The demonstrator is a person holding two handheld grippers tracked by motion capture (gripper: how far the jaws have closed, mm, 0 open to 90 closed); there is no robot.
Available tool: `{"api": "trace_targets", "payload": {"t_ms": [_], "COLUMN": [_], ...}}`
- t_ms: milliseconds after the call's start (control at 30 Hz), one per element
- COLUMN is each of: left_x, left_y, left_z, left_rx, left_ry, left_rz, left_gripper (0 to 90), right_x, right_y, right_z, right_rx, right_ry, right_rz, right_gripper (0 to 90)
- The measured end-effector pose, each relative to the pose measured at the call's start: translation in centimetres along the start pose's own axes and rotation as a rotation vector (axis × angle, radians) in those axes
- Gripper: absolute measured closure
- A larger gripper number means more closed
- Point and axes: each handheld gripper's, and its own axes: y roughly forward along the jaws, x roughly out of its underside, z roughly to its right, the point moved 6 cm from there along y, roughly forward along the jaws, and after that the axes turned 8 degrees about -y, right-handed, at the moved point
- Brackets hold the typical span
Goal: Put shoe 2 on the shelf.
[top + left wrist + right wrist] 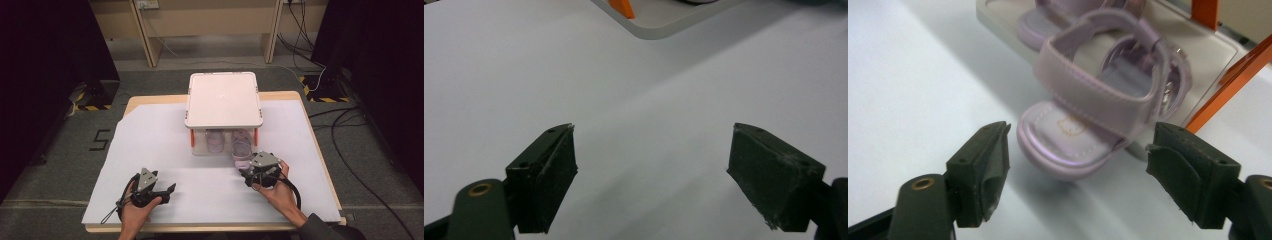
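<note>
A pair of lilac child's sandals sits on the lower shelf of a small white rack (223,100) with orange legs. The right sandal (241,147) (1088,100) sticks out over the shelf's front edge, one end on the white sheet. The other sandal (216,140) (1048,20) lies farther in. My right gripper (246,172) (1080,132) is open, its jaws on either side of the protruding sandal's near end without touching it. My left gripper (169,194) (651,135) is open over bare sheet at the front left, holding nothing.
A white sheet (150,150) covers the wooden table. The rack's shelf corner (664,22) and an orange leg (1233,75) stand close to the sandal. Cables trail on the floor to the right (350,150); dark curtains flank both sides.
</note>
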Motion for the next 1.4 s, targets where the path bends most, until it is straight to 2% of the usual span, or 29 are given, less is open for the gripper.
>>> {"api": "trace_targets", "payload": {"t_ms": [100,200,233,267,367,500,567,700,767,867,967,1133,1233,1400], "left_x": [0.0,0.0,0.0,0.0,0.0,0.0,0.0,0.0,0.1,0.1,0.1,0.1,0.1,0.1], "left_y": [0.0,0.0,0.0,0.0,0.0,0.0,0.1,0.2,0.2,0.3,0.3,0.3,0.4,0.4], "left_z": [0.0,0.0,0.0,0.0,0.0,0.1,0.0,0.1,0.0,0.1,0.0,0.0,0.1,0.1], "left_rx": [0.001,0.001,0.0,0.002,0.001,0.002,0.002,0.003,0.002,0.003,0.003,0.003,0.005,0.002], "left_ry": [0.0,0.0,0.001,0.002,0.002,0.001,0.0,-0.001,0.002,0.0,0.003,-0.001,0.001,0.0], "left_rz": [0.0,-0.001,-0.002,-0.005,-0.004,-0.004,-0.003,-0.002,-0.01,-0.011,-0.011,-0.009,-0.011,-0.013], "left_gripper": [18.5,18.5,18.6,18.6,18.6,18.5,18.5,18.5,18.6,18.5,18.5,18.5,18.6,18.6], "right_x": [0.1,0.2,0.2,0.3,0.5,0.8,0.9,0.8,0.5,-0.1,-0.3,-0.2,-0.4,-0.8], "right_y": [0.2,0.1,0.1,0.1,0.1,0.1,0.2,0.8,1.3,1.9,2.7,3.0,3.4,4.1], "right_z": [0.1,0.4,0.6,0.8,0.9,1.6,2.0,2.3,2.2,2.2,2.8,3.4,3.8,4.1], "right_rx": [0.001,0.012,0.013,0.003,0.004,0.018,0.025,-0.007,-0.007,0.005,0.031,0.038,0.045,0.042], "right_ry": [-0.006,-0.014,-0.023,-0.008,-0.004,-0.011,-0.01,0.018,-0.005,-0.019,-0.019,-0.007,-0.028,-0.015], "right_rz": [-0.002,-0.003,-0.003,-0.006,-0.018,-0.025,-0.029,-0.008,-0.001,-0.007,-0.022,-0.028,-0.023,-0.023], "right_gripper": [27.7,35.0,34.8,34.9,35.4,41.0,41.1,41.0,41.9,41.5,43.6,44.8,45.4,45.6]}}
